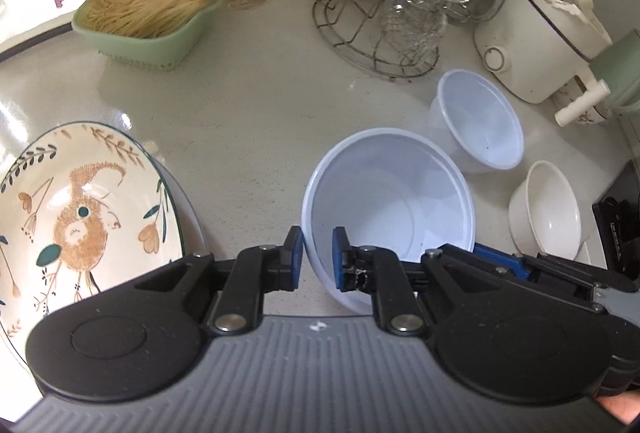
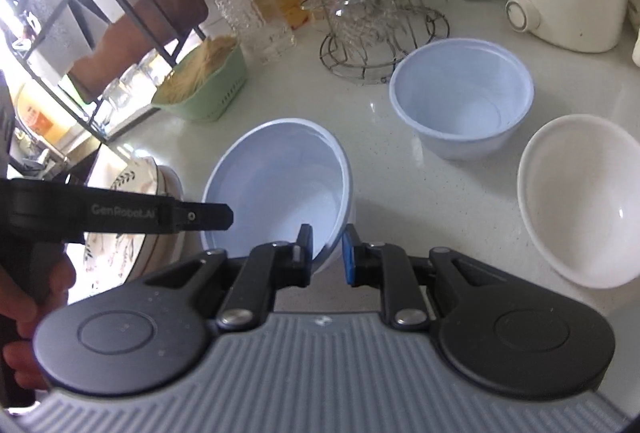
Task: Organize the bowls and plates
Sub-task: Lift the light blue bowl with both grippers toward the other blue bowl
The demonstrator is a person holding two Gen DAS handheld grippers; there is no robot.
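left wrist view: left claw is clenched on the near rim of a pale blue bowl, one pad outside the wall, one inside. the bowl tilts, mouth toward the cam, abt mid-table. painted plate w/ an orange bird sits by the table's left edge, touching nothing else. a 2nd blue bowl stands upright further back on the right, white bowl near the right edge. green basket of noodles and a wire rack of glasses sit toward the back.

right wrist view: right claw straddles the same bowl's rim, pads not quite pressed on it, so released. left claw's arm crosses from the left. white bowl right, 2nd blue bowl behind, both apart from it.
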